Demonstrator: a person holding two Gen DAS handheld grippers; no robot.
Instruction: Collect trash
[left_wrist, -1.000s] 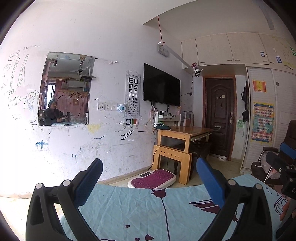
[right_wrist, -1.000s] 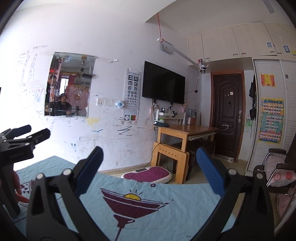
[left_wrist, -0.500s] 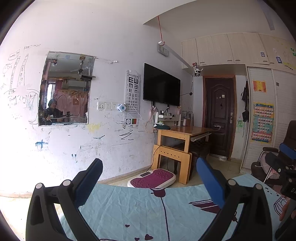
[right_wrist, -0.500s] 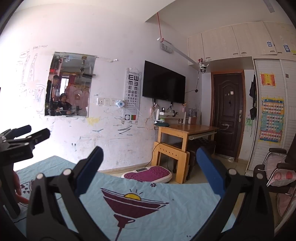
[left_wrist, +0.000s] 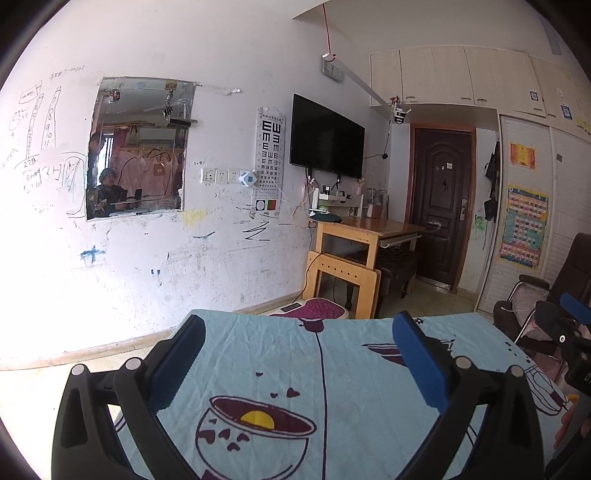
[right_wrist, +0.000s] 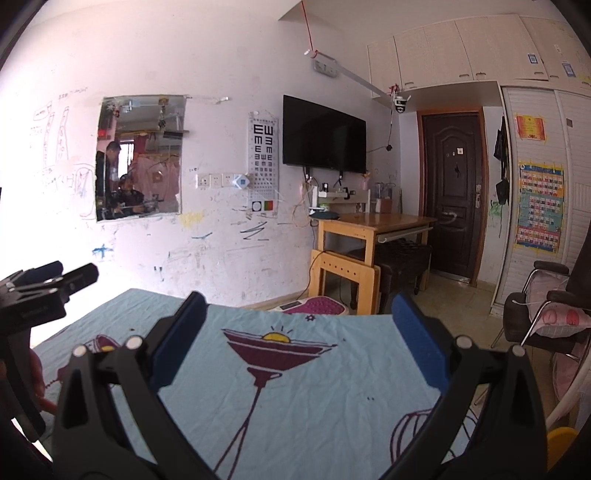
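Observation:
My left gripper (left_wrist: 295, 354) is open and empty, held above a table covered by a light blue cloth (left_wrist: 351, 398) with purple drawings. My right gripper (right_wrist: 295, 332) is also open and empty above the same cloth (right_wrist: 314, 398). The right gripper also shows at the right edge of the left wrist view (left_wrist: 569, 325), and the left gripper shows at the left edge of the right wrist view (right_wrist: 44, 284). No trash shows in either view.
A scribbled white wall with a mirror (left_wrist: 136, 147) lies ahead. A wooden desk (left_wrist: 362, 236), a purple foot mat (left_wrist: 314, 308), a wall TV (left_wrist: 327, 136), a dark door (left_wrist: 439, 203) and a chair (right_wrist: 546, 317) stand beyond the table. A yellow object (right_wrist: 559, 443) shows at the lower right.
Both grippers have tilted downward a little, so more of the blue cloth shows. Both stay open and empty.

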